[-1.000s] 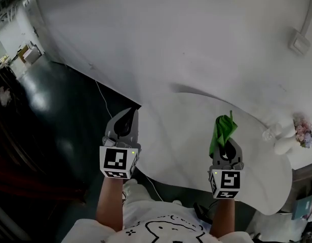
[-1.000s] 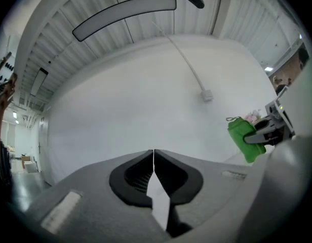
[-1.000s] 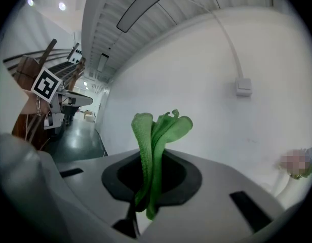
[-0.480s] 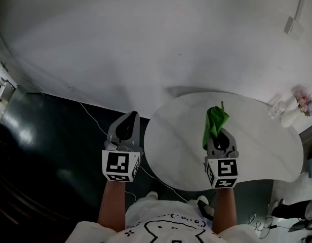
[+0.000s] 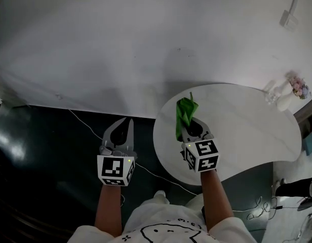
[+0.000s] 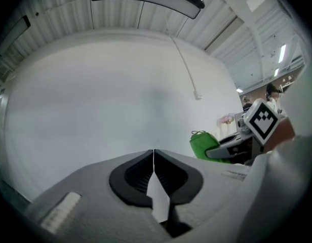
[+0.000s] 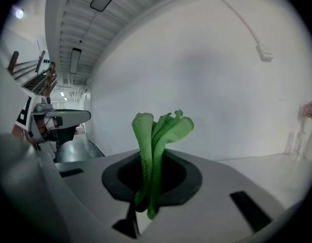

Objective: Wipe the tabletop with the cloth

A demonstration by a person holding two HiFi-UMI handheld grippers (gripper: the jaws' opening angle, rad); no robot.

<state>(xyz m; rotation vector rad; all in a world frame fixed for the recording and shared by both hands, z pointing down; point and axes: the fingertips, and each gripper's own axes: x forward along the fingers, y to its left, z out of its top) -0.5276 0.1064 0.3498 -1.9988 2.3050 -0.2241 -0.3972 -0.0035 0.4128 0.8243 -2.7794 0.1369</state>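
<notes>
- My right gripper point(image 5: 191, 129): fingers clenched on the green cloth point(image 5: 185, 111), which stands bunched upright over the white surface point(image 5: 247, 135).
- My left gripper point(image 5: 124, 123): fingers pressed together, empty, above the dark floor point(image 5: 44, 151).
- Far right of my fingers: a vase point(image 5: 284, 102) holding flowers point(image 5: 298, 87).
- Left of them: a cable point(image 5: 87, 128) on the floor.

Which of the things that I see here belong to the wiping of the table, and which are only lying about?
For the job:
- green cloth, clamped in the right gripper
- white tabletop

Only lying about:
- vase of flowers at the table's far edge
- cable on the dark floor
</notes>
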